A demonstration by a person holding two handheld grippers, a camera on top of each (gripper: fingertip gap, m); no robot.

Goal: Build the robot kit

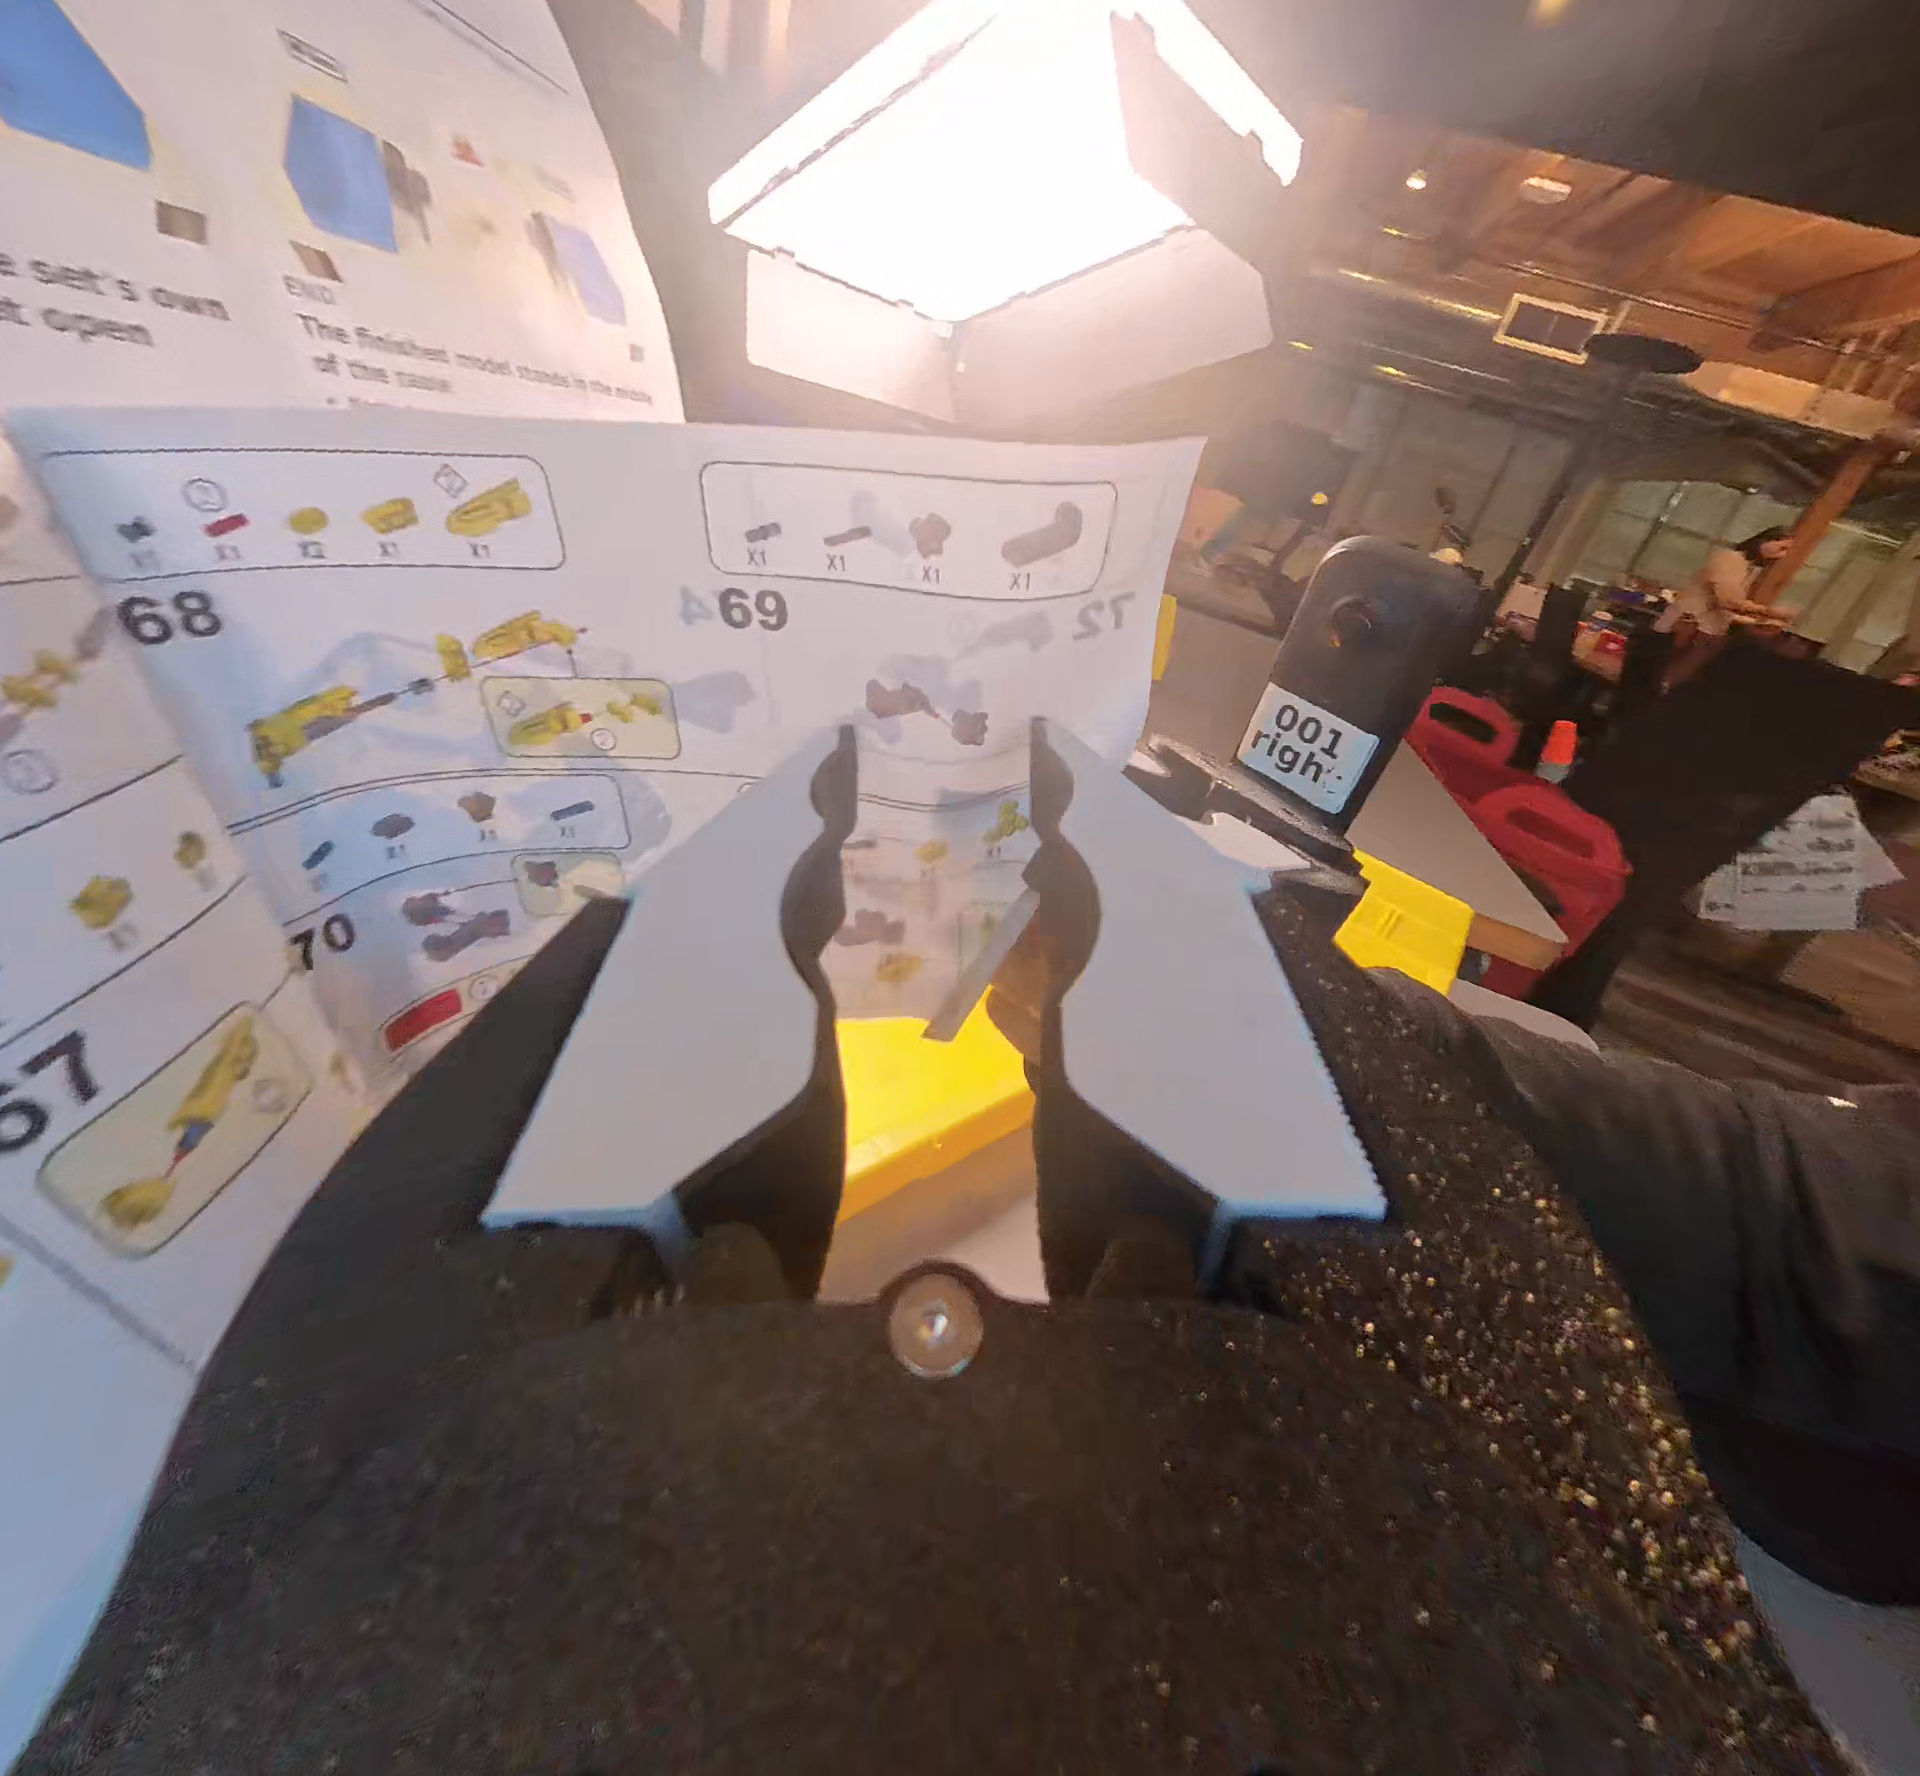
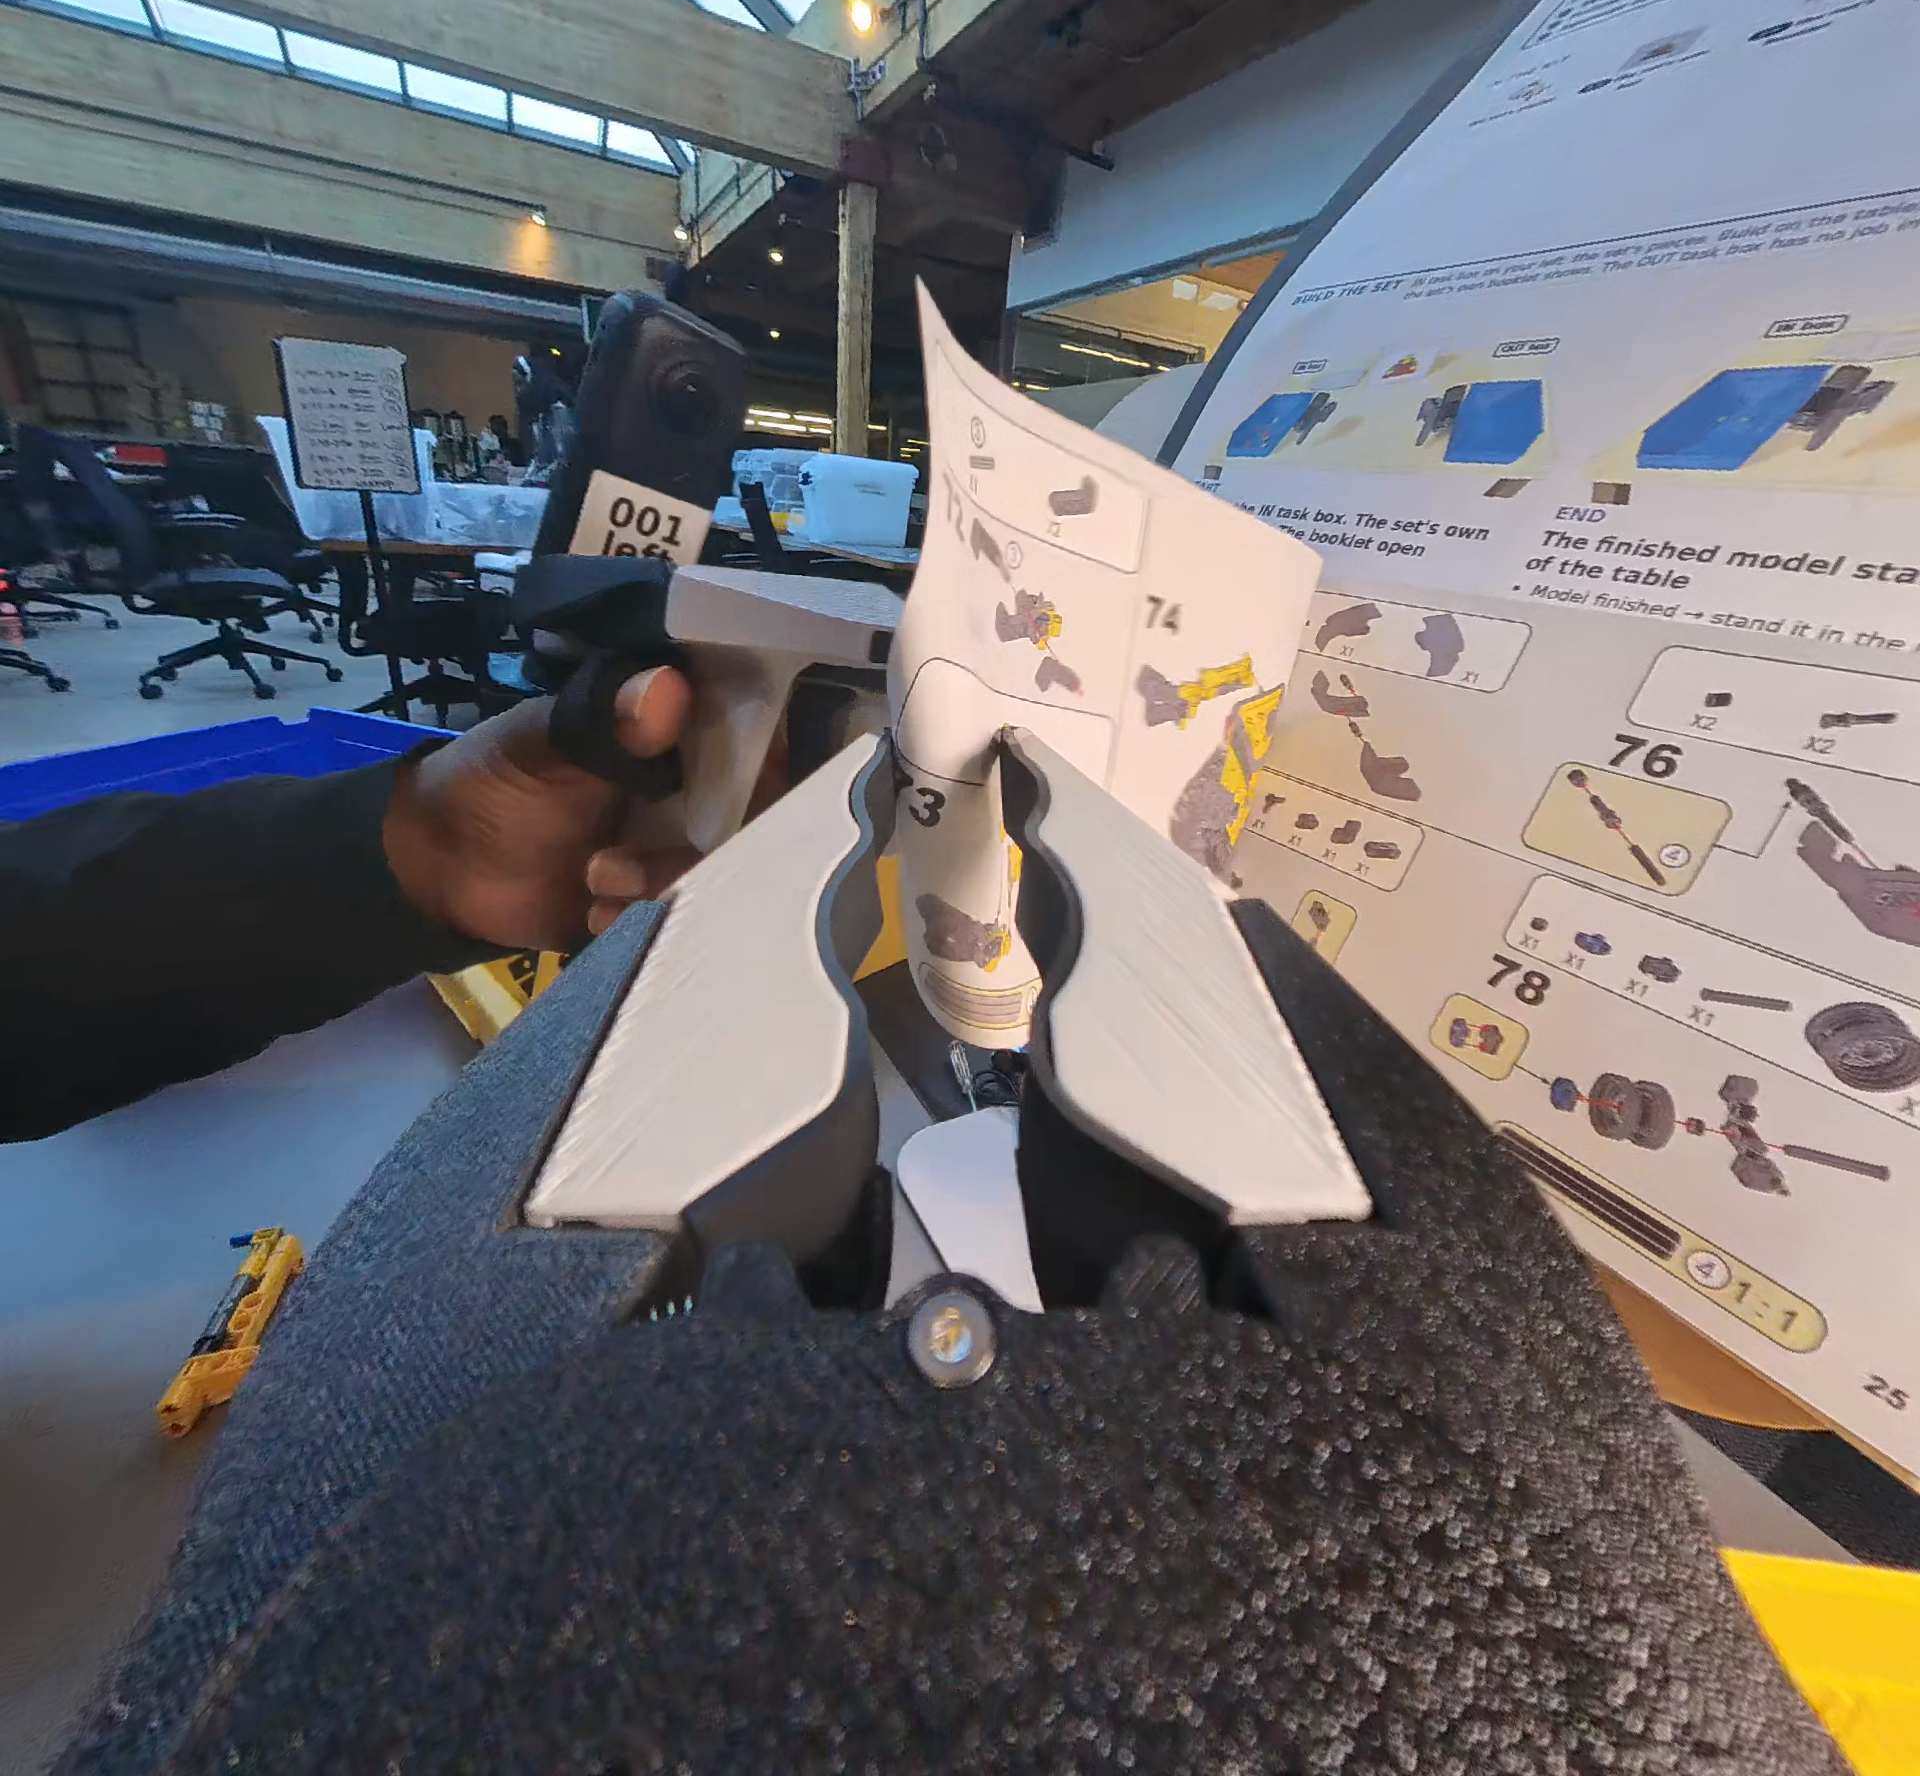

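**Right gripper pinches a booklet page; left gripper's jaws are spread**

Leftmost in the right wrist view, a small yellow brick assembly lies on the grey surface, with a blue bin behind it. Next comes a dark-sleeved hand gripping the handle of the left gripper, which bears a camera with a white label. In the left wrist view its jaws stand spread, nothing between them, pointing at the back of a raised booklet page. That page curls upright at the centre, and the right gripper has its jaws pinching the page's lower part, the paper bowing above the tips. To the right, the open instruction booklet leans with its printed build steps facing the camera, and a larger printed sheet stands behind it. A bright panel lamp glows above the page in the left wrist view, and a yellow tray lies below the left gripper's jaws.
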